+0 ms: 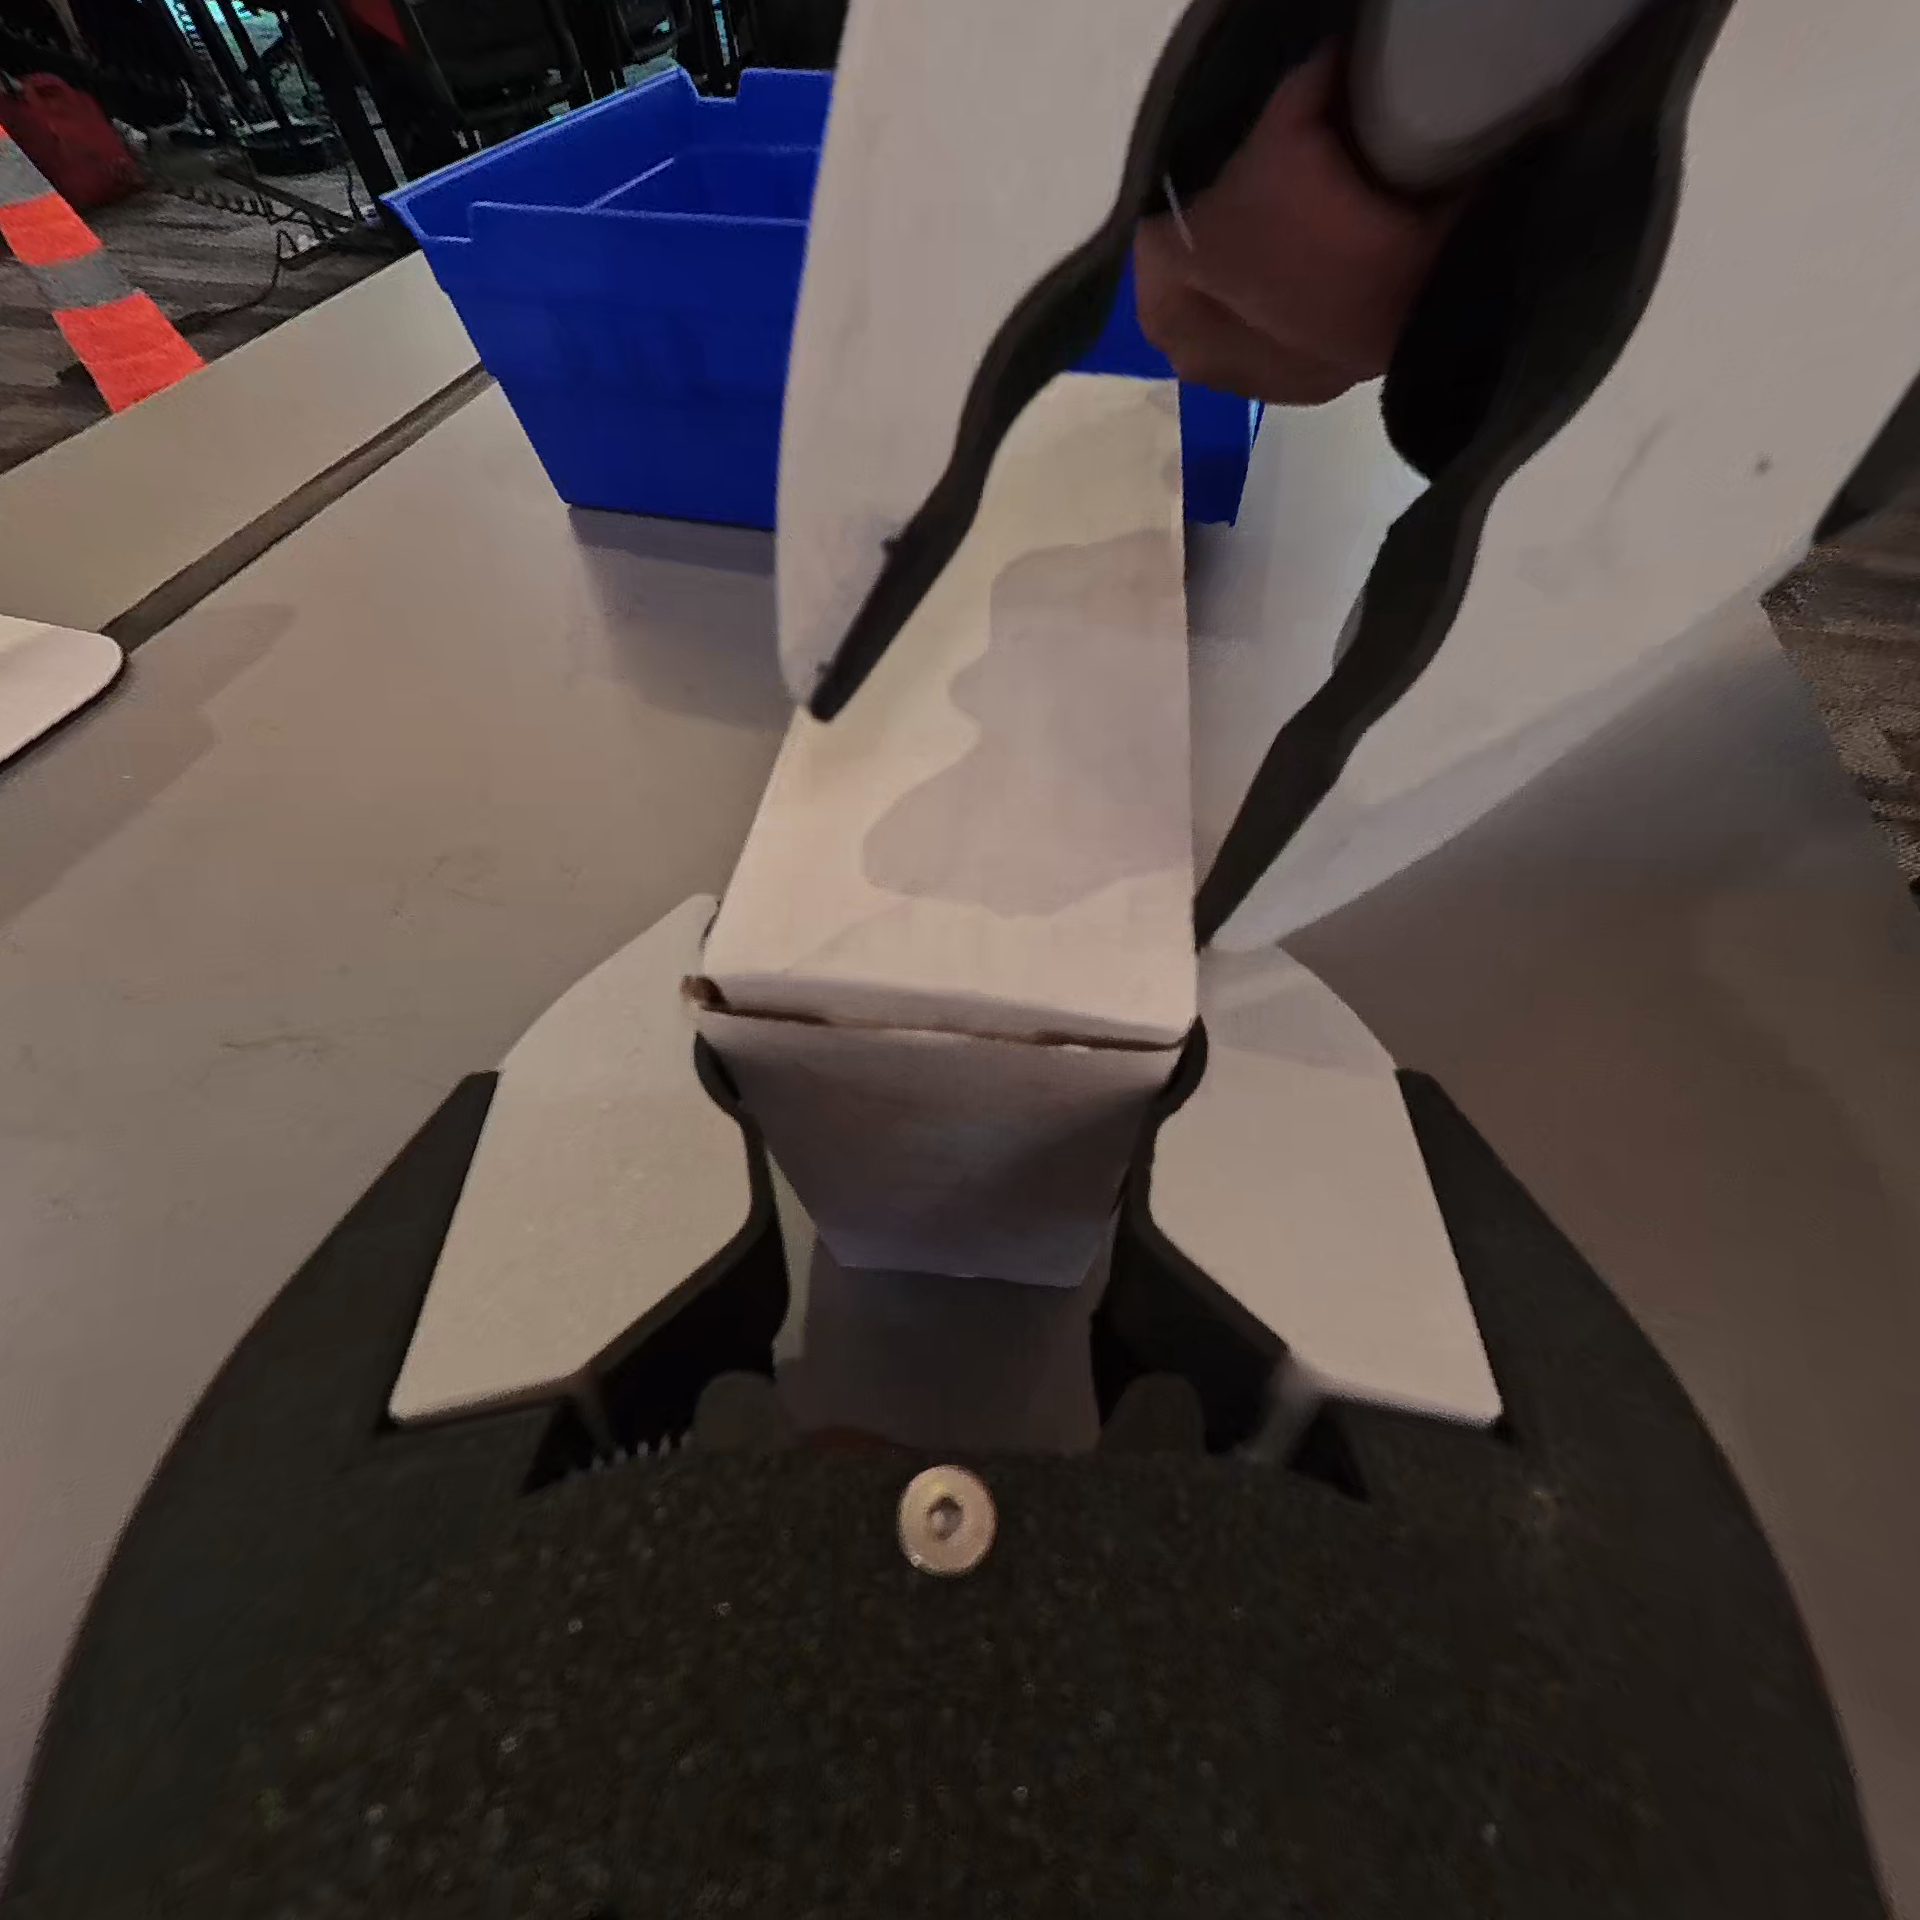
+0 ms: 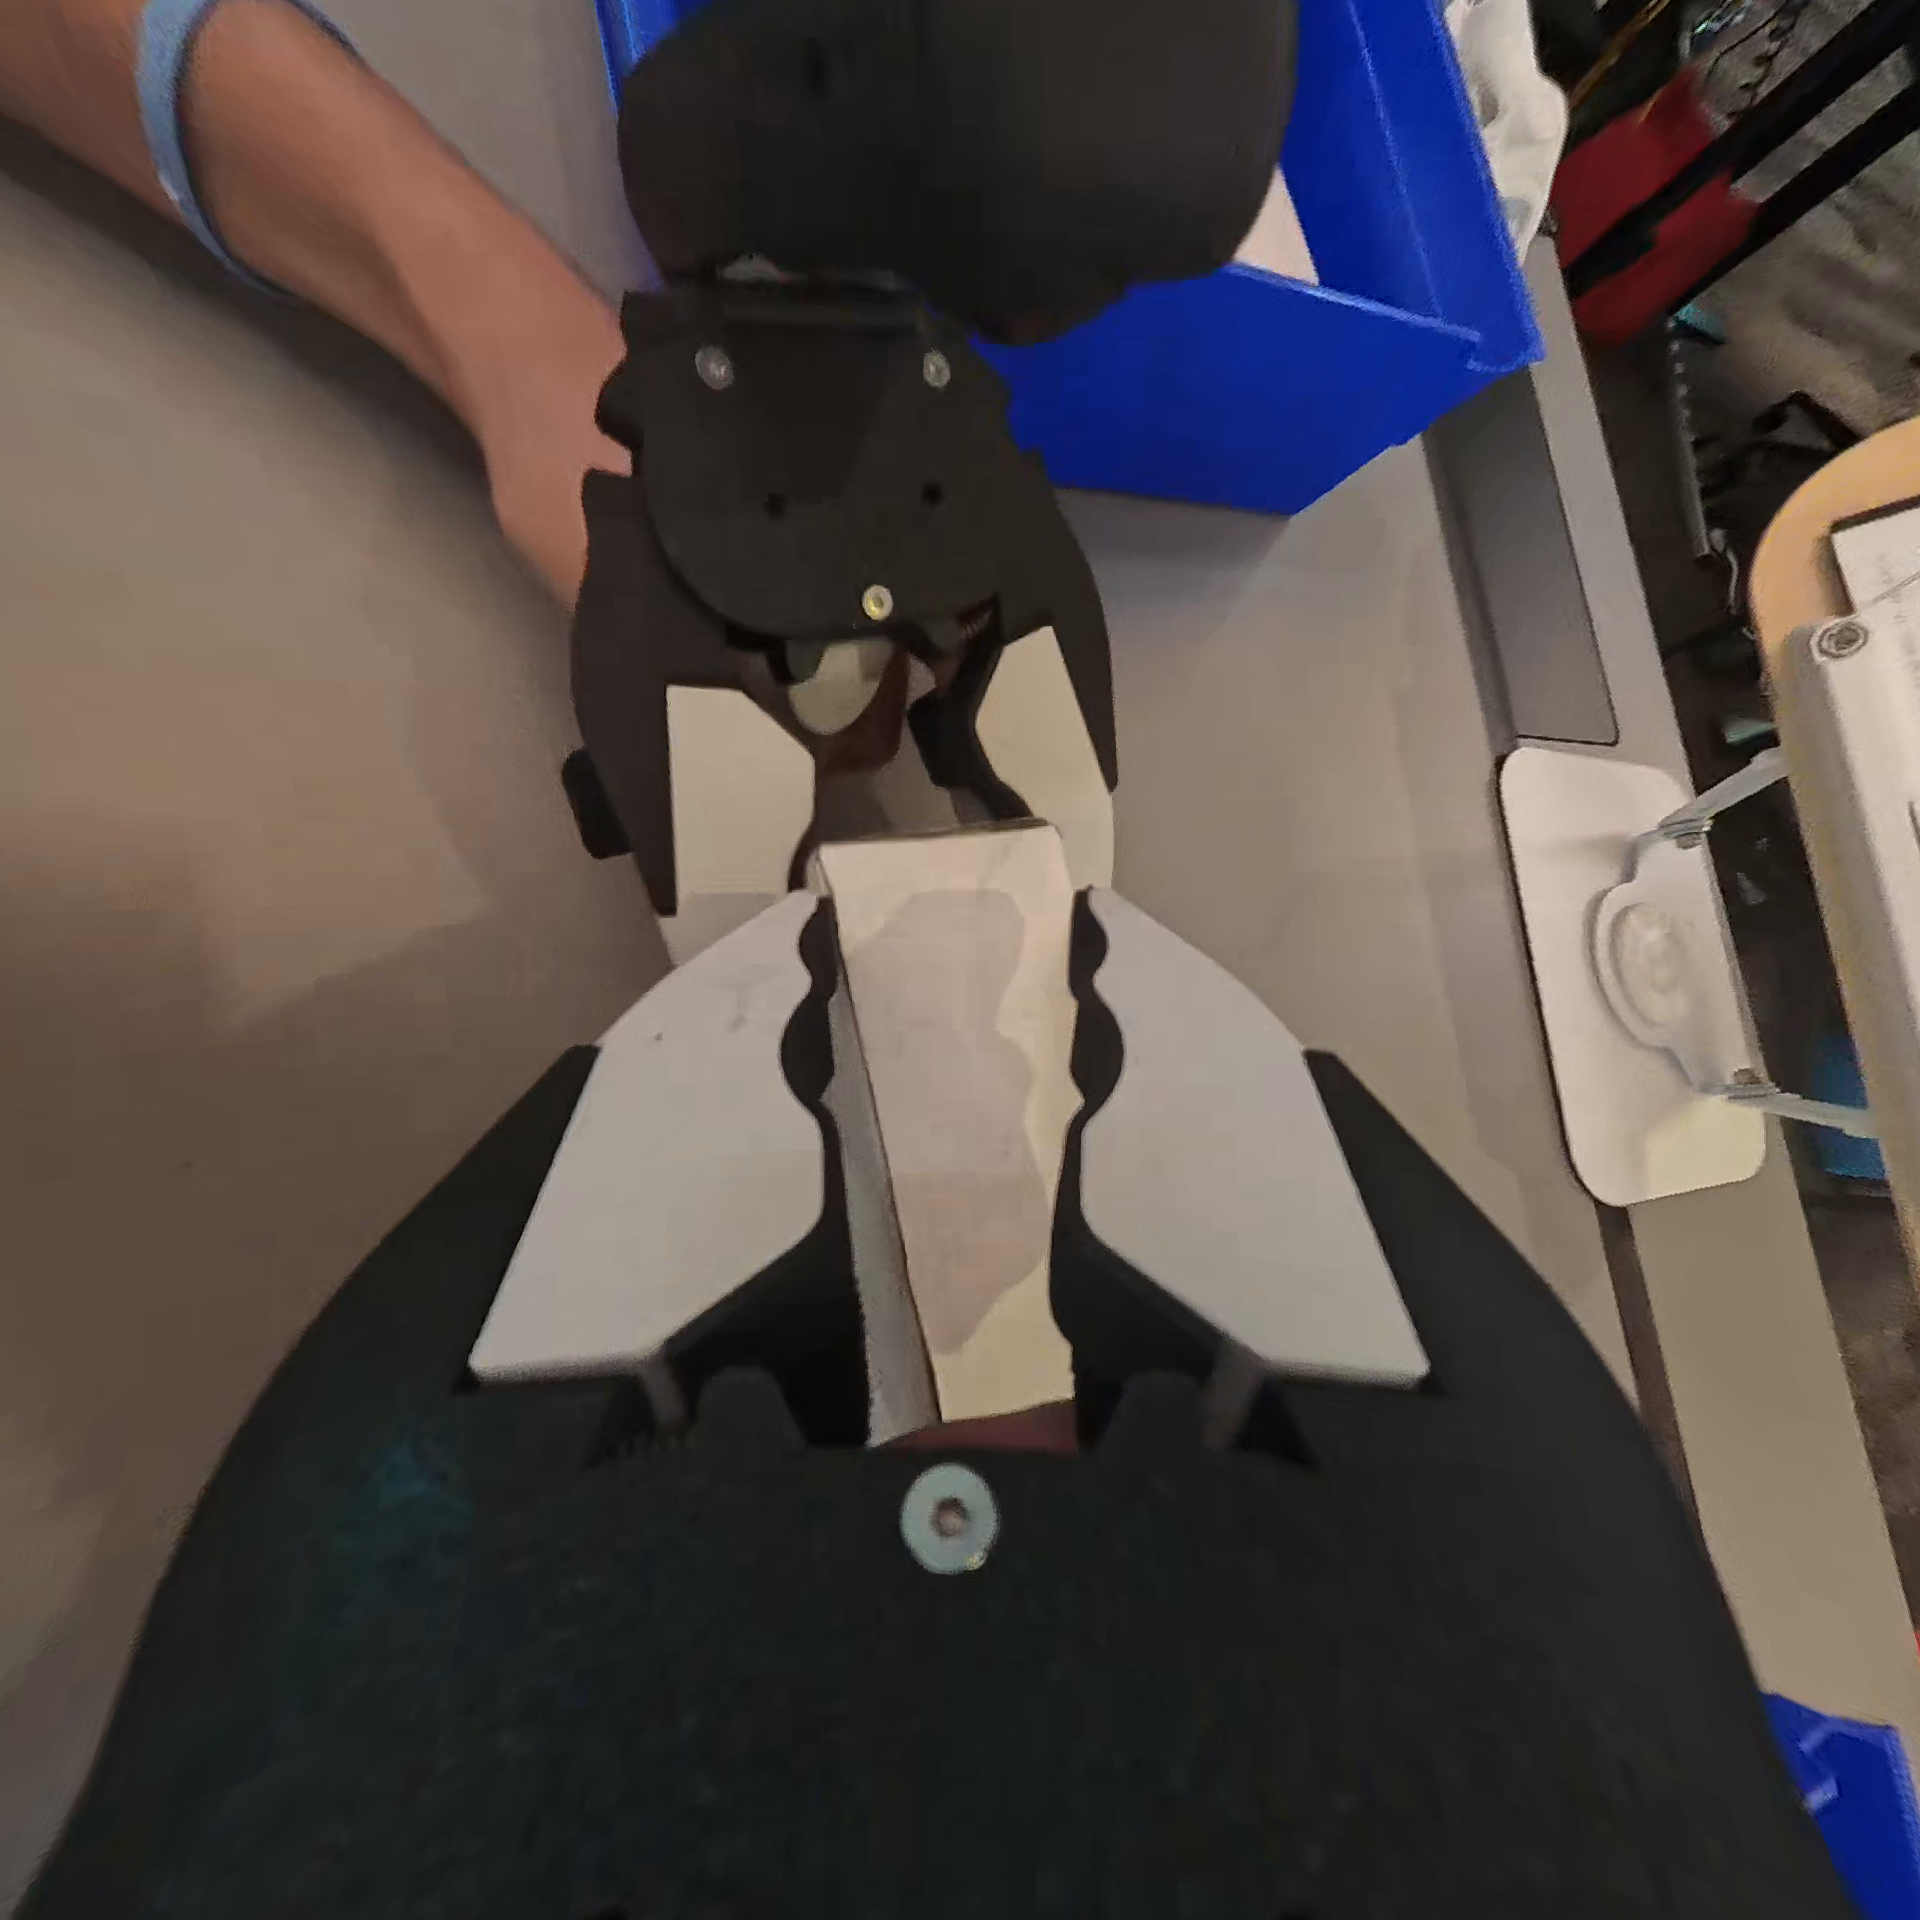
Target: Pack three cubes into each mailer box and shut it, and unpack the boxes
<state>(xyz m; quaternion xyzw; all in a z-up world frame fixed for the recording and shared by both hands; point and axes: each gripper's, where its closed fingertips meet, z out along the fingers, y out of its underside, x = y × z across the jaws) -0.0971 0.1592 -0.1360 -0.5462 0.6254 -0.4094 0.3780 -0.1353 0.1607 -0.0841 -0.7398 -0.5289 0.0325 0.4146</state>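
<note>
A closed white mailer box (image 1: 987, 727) is held between both grippers over the grey table (image 1: 364, 831). My left gripper (image 1: 945, 997) is shut on the near end of the box. My right gripper (image 1: 1013, 821) reaches down from above, with its jaws against the box's two long sides. In the right wrist view the box (image 2: 956, 1091) runs lengthwise between my right gripper's (image 2: 951, 904) fingers, and my left gripper (image 2: 914, 857) clamps its far end. No cubes are in view; the inside of the box is hidden.
A blue plastic bin (image 1: 623, 343) stands on the table just behind the box and also shows in the right wrist view (image 2: 1247, 395). A white stand base (image 2: 1631, 987) sits near the table's edge. A person's forearm (image 2: 343, 229) lies behind the left gripper. There is about 6 centimetres between the tips of the two grippers.
</note>
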